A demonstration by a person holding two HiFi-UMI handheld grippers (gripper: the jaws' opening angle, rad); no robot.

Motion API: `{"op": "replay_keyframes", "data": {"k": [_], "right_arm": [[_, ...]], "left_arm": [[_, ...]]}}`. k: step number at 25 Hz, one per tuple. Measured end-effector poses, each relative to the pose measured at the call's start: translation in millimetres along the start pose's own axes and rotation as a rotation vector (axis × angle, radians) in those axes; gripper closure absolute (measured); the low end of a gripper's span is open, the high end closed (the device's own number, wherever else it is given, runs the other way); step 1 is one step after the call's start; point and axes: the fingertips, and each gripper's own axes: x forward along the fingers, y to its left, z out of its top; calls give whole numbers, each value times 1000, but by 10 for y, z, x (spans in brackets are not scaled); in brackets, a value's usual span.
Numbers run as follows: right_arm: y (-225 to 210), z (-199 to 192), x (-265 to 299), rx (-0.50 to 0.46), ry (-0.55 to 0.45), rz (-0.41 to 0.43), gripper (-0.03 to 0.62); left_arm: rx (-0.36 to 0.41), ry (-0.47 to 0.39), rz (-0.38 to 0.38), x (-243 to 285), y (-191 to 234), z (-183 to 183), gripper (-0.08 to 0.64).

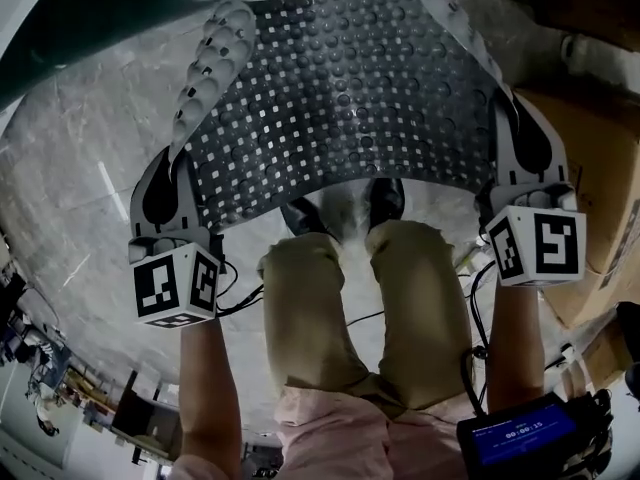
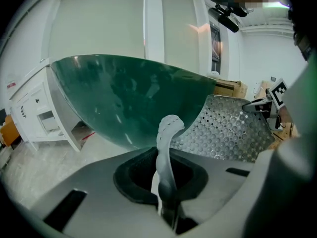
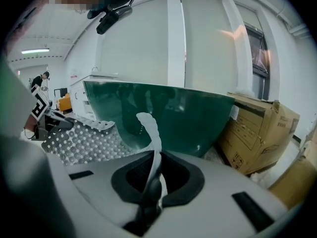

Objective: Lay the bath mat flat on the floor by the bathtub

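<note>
Pinching the bath mat (image 1: 340, 98) at its 9 o'clock edge, the left claw (image 1: 174, 180) is clamped on it. The mat hangs in the air between both claws, above the floor (image 1: 80, 168), with the green tub (image 1: 70, 28) at 11 o'clock. At 3 o'clock the right claw (image 1: 512, 158) pinches the opposite edge. Curling, sagging rims suggest something light, soft and floppy, so wide-apart edge grips suit it.

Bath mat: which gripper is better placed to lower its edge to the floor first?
Left, probably. Both the left gripper and right gripper are shut on the bath mat, but bare floor lies beside the left, while a cardboard box crowds the right.
</note>
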Motion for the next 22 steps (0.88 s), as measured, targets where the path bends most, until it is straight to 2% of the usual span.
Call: {"op": "replay_keyframes", "data": {"k": [22], "right_arm": [[21, 41, 52, -45, -3, -2, 565]], "left_arm": [[-19, -10, 6, 47, 123, -101, 520]]}}
